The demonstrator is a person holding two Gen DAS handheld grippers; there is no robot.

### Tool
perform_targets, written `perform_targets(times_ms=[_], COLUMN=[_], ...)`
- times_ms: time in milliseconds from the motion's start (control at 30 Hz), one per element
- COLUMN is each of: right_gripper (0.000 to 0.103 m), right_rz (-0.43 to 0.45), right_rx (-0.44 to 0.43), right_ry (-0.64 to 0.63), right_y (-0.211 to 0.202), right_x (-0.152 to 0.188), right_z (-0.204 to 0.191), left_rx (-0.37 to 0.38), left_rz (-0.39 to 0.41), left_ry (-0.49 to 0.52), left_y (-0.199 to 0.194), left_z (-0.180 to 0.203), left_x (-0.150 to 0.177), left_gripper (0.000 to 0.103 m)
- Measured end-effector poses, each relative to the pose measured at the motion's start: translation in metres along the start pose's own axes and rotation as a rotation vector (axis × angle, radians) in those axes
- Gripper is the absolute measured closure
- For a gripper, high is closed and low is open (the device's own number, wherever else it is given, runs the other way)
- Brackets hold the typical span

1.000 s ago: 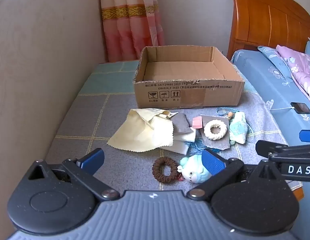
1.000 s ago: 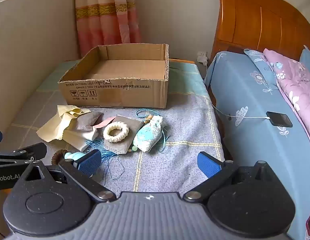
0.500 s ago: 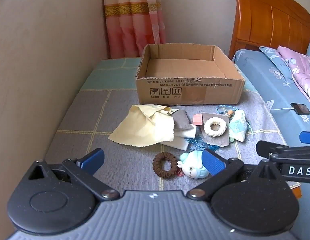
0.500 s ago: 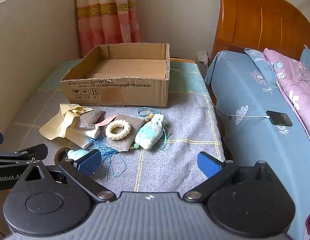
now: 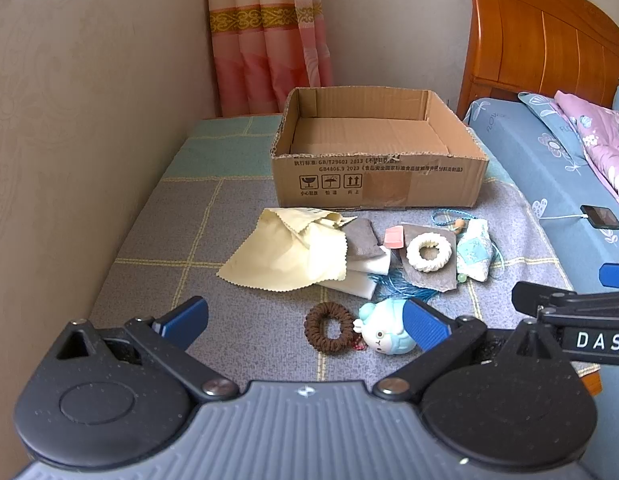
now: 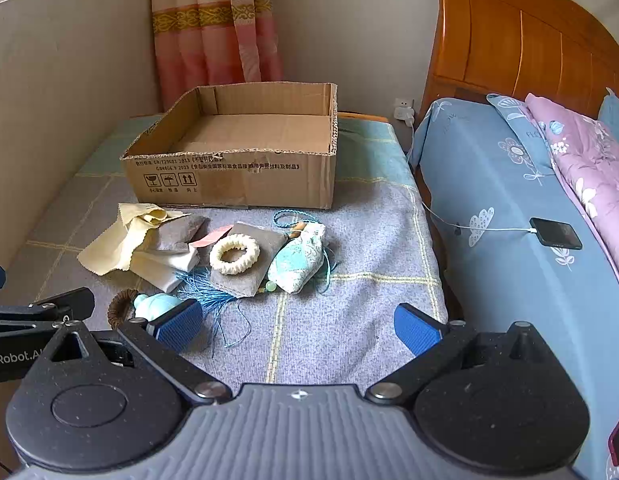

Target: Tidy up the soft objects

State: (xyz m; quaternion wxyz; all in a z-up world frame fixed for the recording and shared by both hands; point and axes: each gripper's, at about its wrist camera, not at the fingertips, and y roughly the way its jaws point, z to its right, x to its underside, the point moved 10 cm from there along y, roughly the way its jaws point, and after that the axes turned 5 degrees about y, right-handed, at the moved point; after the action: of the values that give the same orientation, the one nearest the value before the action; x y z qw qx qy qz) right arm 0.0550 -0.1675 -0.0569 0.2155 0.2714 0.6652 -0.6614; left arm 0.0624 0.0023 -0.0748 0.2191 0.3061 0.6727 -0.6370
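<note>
Right now I have both tools spread wide and carrying nothing: the left gripper point(image 5: 305, 316) hangs over the lower centre of its frame, the right gripper point(image 6: 297, 324) likewise in its own view. Nothing has gone into the cardboard box point(image 5: 379, 152) yet, I judge; it sits empty at the upper middle, just behind the scattered soft things. Nearest my left tool are the brown scrunchie point(image 5: 328, 331) and, touching its right side, the pale blue plush toy point(image 5: 383, 332), which lies partly behind my right-hand pad. Further up lie the yellow cloth point(image 5: 285, 258), a cream scrunchie point(image 5: 428, 252) resting on a grey pouch point(image 5: 431, 276), and a patterned sachet point(image 6: 299, 258) with teal tassel threads point(image 6: 207, 294) trailing toward the bottom. To start well, I would take the brown scrunchie first, lowering so one pad lands inside the ring and one outside, then pinch the band itself. I would keep clear of the plush beside it, and watch those loose threads, since they could snag and drag a neighbour along.
</note>
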Motion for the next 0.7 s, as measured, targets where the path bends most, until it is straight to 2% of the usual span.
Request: perform_targets(times_ms=[700], right_gripper=[0.000], right_rz=[0.003], right_rx=[0.004], right_ry=[-0.008], right_y=[0.0007], right_x=[-0.0032], right_z=[0.0014], left_rx=[0.003], left_rz=[0.001], left_ry=[-0.002], left_y=[0.0008], left_z=[0.0021], left_x=[-0.0036], left_gripper=[0.000])
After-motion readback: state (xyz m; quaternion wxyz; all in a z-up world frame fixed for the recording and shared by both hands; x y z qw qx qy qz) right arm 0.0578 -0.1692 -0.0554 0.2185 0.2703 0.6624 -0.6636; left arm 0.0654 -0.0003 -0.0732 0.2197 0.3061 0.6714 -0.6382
